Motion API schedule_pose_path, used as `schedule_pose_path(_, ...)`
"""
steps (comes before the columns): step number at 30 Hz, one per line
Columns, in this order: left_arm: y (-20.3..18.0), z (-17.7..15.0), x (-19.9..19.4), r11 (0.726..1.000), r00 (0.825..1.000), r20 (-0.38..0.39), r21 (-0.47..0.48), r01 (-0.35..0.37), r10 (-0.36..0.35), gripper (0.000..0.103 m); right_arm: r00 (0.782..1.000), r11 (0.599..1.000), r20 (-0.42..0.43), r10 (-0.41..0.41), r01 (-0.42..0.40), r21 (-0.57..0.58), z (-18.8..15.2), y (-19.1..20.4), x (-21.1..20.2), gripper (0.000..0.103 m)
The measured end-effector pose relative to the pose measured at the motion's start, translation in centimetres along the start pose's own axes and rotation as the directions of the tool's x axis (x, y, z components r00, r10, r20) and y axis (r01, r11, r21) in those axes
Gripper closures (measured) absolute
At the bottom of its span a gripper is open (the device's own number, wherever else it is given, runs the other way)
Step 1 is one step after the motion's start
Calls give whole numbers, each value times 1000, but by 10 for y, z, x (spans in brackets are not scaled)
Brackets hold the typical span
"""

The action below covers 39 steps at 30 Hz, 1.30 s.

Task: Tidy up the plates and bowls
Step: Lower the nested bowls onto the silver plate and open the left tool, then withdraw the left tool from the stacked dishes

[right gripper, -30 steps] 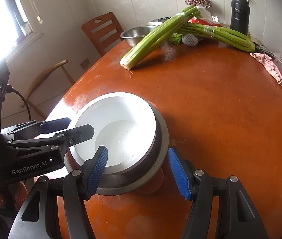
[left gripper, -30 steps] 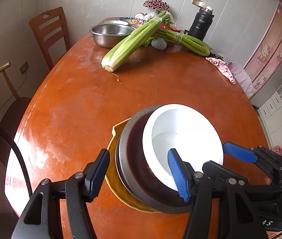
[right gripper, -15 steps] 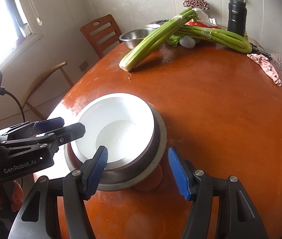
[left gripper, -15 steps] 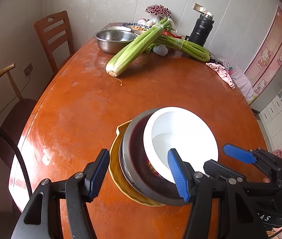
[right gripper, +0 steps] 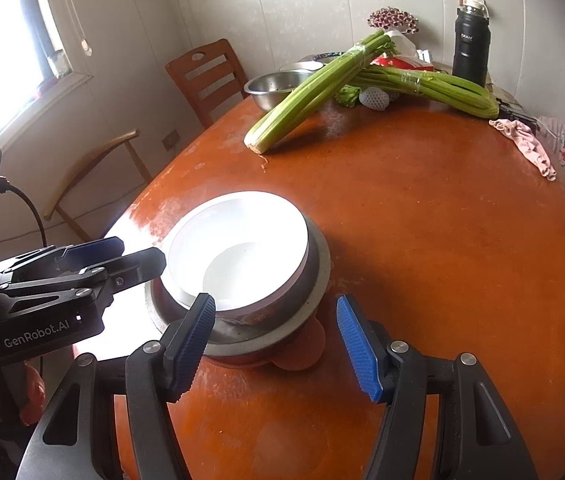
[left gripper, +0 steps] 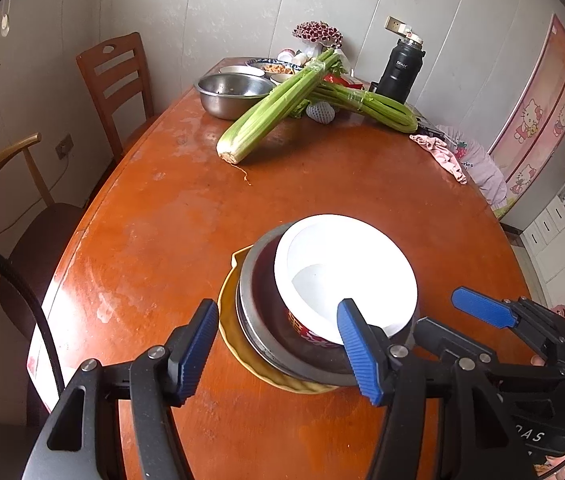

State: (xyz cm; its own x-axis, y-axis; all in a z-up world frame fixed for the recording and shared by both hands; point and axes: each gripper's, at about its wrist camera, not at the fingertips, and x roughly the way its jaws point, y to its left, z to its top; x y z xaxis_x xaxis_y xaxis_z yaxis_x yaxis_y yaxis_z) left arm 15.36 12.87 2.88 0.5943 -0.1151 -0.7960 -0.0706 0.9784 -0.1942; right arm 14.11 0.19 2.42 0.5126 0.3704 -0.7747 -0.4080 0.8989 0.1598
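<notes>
While the bowls sit stacked at frame centre, left tool and right tool both gape, gripping nothing.

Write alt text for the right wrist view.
A white bowl sits nested in a grey metal dish near the close edge of an orange table, with the open right gripper just in front and the left gripper beside it. Celery, a steel bowl and a black flask stand at the far end.
</notes>
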Motion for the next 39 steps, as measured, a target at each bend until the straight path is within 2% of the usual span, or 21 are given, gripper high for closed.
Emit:
schedule_pose_path(13,-21,-25,-34,1000,998,56,20,0,-1,36,995,1000,103,-1,0,9,-23,1,-45,37)
schedule_pose_path(17,-26,-42,-41,1000,998,62,19,-1,0,33,992,1000,121,-17,15,11,-39,-2,-57,31)
schedule_pose_path(26,-40,-75,-48,999,997,76,22,-30,28,27,991,999,128,-37,36,11,-77,-8,-70,29)
schedule_pose_path(39,-38,-112,-47,996,994,61,15,-92,91,25,988,997,133,-72,74,-12,-119,-4,-75,29)
